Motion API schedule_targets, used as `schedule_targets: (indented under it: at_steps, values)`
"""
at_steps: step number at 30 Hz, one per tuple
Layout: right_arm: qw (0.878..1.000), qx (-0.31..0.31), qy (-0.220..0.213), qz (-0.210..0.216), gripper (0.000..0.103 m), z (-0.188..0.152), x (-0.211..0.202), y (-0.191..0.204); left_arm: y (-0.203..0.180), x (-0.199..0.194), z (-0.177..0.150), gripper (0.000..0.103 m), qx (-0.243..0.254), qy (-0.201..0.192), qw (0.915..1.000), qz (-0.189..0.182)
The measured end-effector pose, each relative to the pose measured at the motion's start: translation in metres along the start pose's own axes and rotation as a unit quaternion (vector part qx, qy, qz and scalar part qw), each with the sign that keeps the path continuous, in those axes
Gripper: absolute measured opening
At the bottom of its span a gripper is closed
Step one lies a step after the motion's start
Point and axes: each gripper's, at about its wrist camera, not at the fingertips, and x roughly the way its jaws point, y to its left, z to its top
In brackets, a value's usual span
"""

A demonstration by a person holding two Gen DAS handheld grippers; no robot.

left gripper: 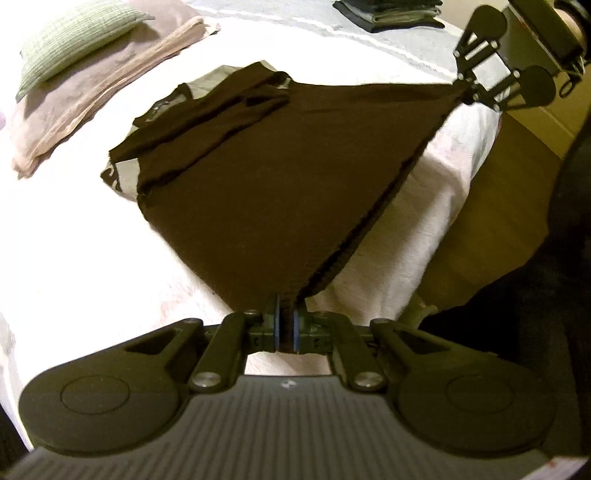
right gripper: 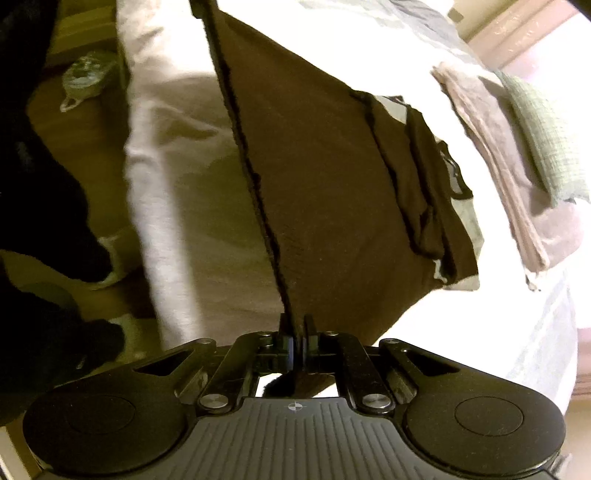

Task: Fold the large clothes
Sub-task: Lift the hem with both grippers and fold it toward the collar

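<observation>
Two black hand-held grippers are each pinching a corner of the same dark brown knitted garment (left gripper: 280,166), holding its near hem off the white bedcover (left gripper: 74,229). Nearest in the left wrist view, the left gripper (left gripper: 285,325) is clamping its blue-padded fingers (left gripper: 276,325) together on one hem corner. In the right wrist view the right gripper (right gripper: 298,343) is likewise squeezing the other corner between its closed fingers, and it is also showing from outside at the bed edge (left gripper: 466,86).

Between them the hem is stretching taut along the edge of the bed, while the farther half of the garment is lying flat on the cover with a sleeve (left gripper: 221,122) folded across it and a grey-green panel (left gripper: 125,181) peeking out underneath.

The step in hand looks like the lengthwise fold: bottom edge raised, ready to be carried over the upper half. The next move probably calls for both grippers travelling forward together, keeping the hem level and tight, then lowering it squarely onto the far edge before releasing.

Farther off, a folded beige-pink blanket (left gripper: 92,96) with a pale green checked pillow (left gripper: 74,37) on top is lying to one side, and a stack of folded dark clothes (left gripper: 391,13) is resting at the far end. No container is visible in either view.
</observation>
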Motion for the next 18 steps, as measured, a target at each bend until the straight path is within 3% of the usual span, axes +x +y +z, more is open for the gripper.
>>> schedule_targets:
  at_steps: [12,18]
  values:
    - [0.991,0.015,0.039,0.128,0.001,-0.020,-0.012,0.058,-0.048,-0.012,-0.042,0.003,-0.046,0.059,0.9952,-0.063]
    - [0.991,0.011,0.043,0.126,0.000,0.001,-0.017,-0.009,-0.001,-0.011,-0.012,0.003,-0.054,0.022,0.9970,-0.052]
